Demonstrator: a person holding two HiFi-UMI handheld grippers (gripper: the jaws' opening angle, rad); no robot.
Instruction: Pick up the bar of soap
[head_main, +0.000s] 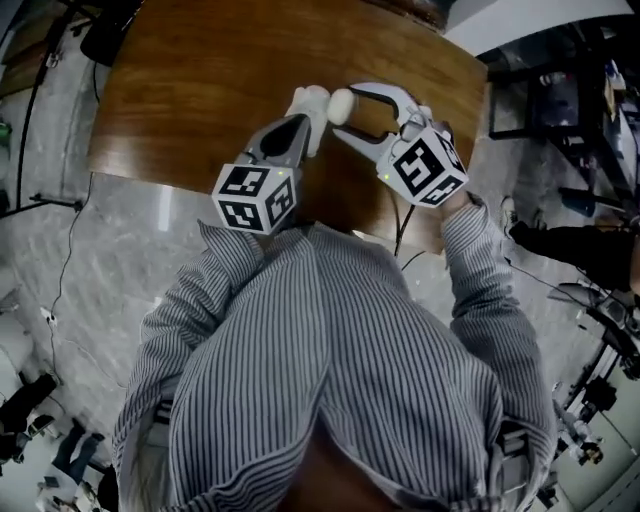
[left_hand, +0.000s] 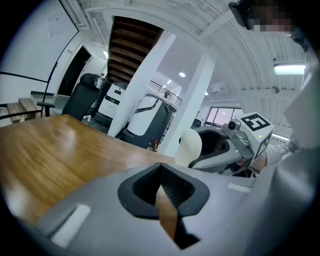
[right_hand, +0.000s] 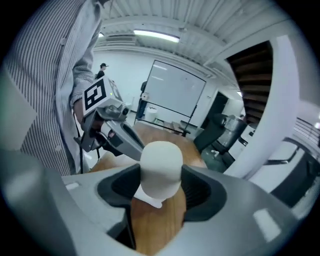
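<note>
A white, rounded bar of soap (head_main: 341, 103) sits between the jaws of my right gripper (head_main: 352, 112), which is shut on it over the brown wooden table (head_main: 200, 90). In the right gripper view the soap (right_hand: 160, 162) fills the gap between the black pads, with table wood showing below it. My left gripper (head_main: 299, 122) lies just left of the soap, shut with nothing in it. From the left gripper view (left_hand: 160, 172) the soap (left_hand: 191, 148) shows ahead, held by the right gripper (left_hand: 220, 150). A second white object (head_main: 310, 105) lies at the left gripper's tip; I cannot tell what it is.
The table's near edge (head_main: 180, 185) runs just in front of the person's striped shirt (head_main: 330, 340). A cable (head_main: 405, 225) hangs from the right gripper. Grey floor, cables and equipment (head_main: 580, 110) surround the table.
</note>
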